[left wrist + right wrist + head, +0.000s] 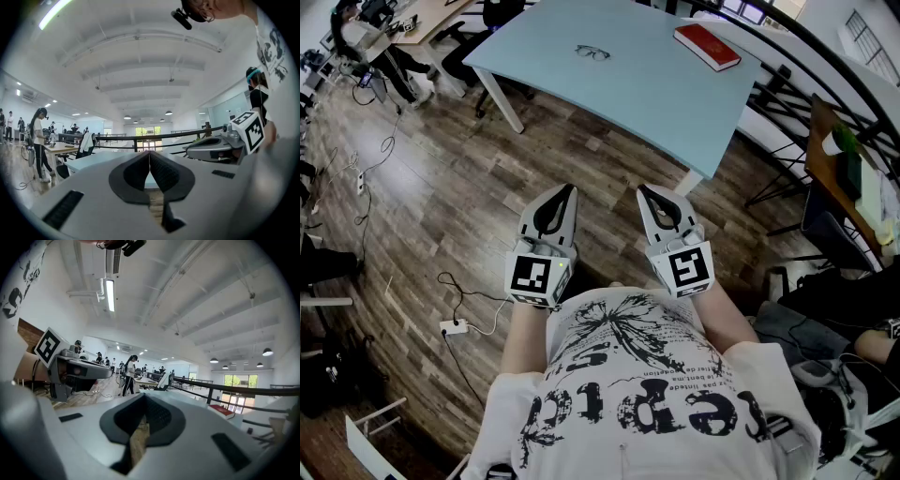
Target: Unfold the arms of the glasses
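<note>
One pale-blue table (628, 94), glasses (592, 52) perhaps folded, red book (707, 46); wood floor (441, 187)

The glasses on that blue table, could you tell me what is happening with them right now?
The work on them has not begun. A person stands back from the light blue table, holding the left tongs and the right tongs low in front of the body, both shut and empty. The glasses lie on the tabletop, far from both, with a red book further right. They look too small to tell whether their arms are folded.
</note>
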A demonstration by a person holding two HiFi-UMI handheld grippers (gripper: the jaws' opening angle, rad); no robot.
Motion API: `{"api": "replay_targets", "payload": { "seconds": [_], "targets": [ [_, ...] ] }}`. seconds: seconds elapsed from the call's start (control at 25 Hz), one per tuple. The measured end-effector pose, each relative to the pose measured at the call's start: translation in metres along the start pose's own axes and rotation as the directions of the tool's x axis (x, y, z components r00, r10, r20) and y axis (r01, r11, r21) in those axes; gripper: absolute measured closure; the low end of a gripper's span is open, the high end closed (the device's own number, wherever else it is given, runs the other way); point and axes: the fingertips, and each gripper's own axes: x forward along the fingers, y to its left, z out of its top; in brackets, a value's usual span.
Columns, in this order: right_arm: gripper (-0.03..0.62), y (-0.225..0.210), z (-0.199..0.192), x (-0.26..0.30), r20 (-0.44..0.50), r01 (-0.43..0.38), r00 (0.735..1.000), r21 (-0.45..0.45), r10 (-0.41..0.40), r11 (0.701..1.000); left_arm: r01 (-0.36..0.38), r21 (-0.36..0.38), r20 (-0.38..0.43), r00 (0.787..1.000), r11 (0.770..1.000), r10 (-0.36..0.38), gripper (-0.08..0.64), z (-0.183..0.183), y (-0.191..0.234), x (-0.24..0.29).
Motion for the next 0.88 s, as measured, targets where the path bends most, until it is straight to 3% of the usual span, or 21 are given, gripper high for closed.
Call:
{"api": "replay_targets", "payload": {
  "seconds": [0.56, 0.88],
  "targets": [
    [0.583, 0.000, -0.018, 0.019, -0.041, 0.025, 0.999, 0.032, -0.024, 0.999, 0.025, -0.022, -0.011, 1.000, 0.999, -0.025, 0.540, -0.013, 0.017, 0.009],
    [0.582, -0.001, -0.017, 0.087, -0.042, 0.062, 0.997, 0.040, -0.060, 0.997, 0.043, -0.054, -0.022, 0.999, 0.998, -0.044, 0.540, -0.024, 0.080, 0.038]
  ]
}}
